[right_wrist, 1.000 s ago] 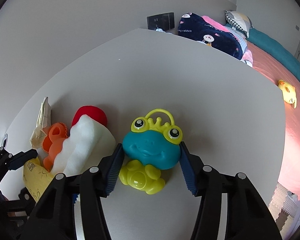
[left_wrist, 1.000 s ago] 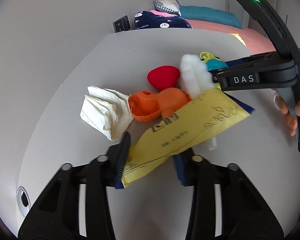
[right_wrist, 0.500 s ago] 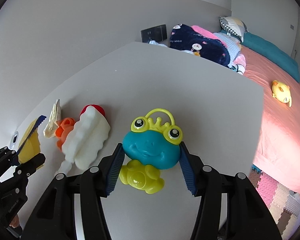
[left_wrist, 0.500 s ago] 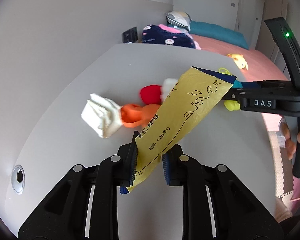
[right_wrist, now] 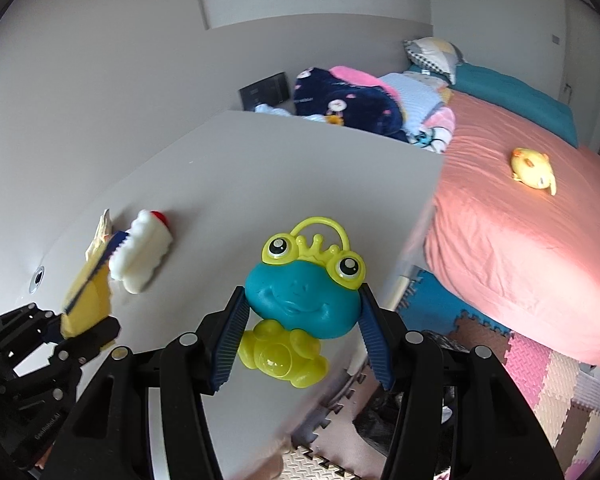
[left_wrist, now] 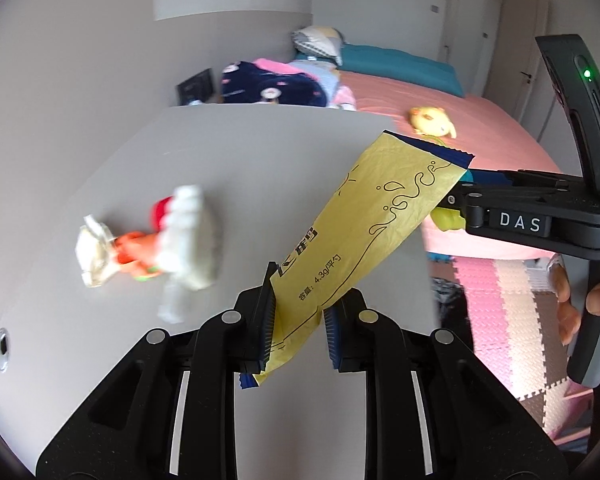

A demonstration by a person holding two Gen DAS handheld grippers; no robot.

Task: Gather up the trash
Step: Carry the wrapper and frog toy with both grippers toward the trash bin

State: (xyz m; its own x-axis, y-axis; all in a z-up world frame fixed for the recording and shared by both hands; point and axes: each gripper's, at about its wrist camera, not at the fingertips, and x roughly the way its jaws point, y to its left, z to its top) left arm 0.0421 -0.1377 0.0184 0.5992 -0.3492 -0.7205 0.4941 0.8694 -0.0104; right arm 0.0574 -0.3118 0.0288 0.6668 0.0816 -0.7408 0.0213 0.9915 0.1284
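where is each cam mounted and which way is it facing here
Left wrist: sits on the left gripper, looking down its fingers over the white table toward the bed; the yellow wrapper is pinched between them, and a hand shows holding the right gripper.
Right wrist: sits on the right gripper, facing the same table and bed; its fingers clamp the frog toy.
Shared: wrapper, table, bed, the white foam piece, each other's gripper.

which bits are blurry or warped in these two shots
Left wrist view: the yellow snack wrapper in the left gripper is sharp, while the white, red and orange clutter pile on the grey table smears. Right wrist view: the blue-and-yellow frog toy is crisp; the table edge blurs and fisheye bends the walls.
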